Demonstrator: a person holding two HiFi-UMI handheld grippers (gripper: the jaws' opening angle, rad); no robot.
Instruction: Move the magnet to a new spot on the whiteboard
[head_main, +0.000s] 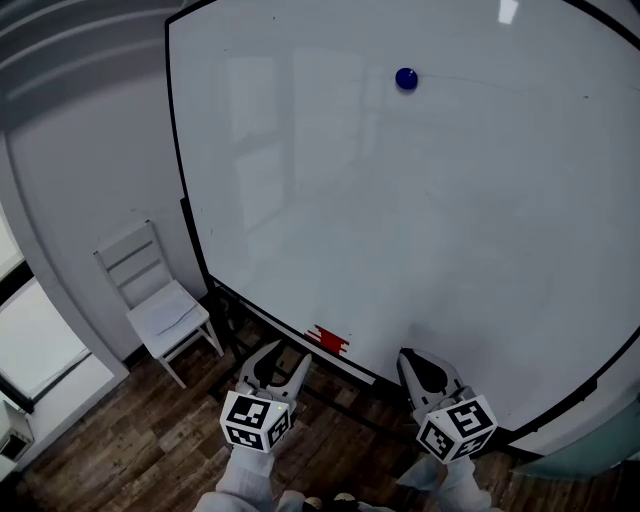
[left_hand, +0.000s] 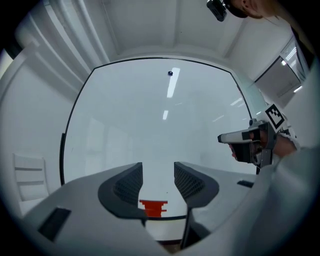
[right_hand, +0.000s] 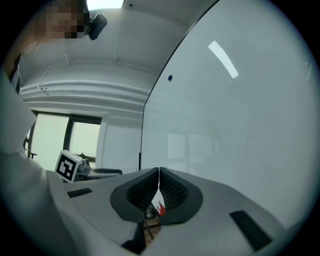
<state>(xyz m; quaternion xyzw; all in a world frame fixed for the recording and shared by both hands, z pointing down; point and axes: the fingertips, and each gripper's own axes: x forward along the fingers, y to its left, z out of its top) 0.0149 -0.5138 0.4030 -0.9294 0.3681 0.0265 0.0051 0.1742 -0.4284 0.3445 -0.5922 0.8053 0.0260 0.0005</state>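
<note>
**While the magnet sits high, both grippers hang low**

Since neither gripper is anywhere near it, the blue magnet stands alone in the upper part of the whiteboard, with bare white surface all round it; the reach looks not yet begun, so I'd call this the very start of the job. The left gripper hangs by the board's lower edge with its jaws moderately apart and nothing between them; seen along those jaws, only a red mark on the bottom rim shows through the gap. The right gripper is just beside it, also low, its jaws pressed together with no more than a thin slit between and nothing caught in them.

To my eye the next move calls for one gripper to rise well up the board to the magnet; the left is already parted and would only need to straddle the magnet and close, while the right would have to spread first. The magnet is small and round, so a square, centred grip matters; then pull it off, carry it to another bare patch, and set it flat.
</note>
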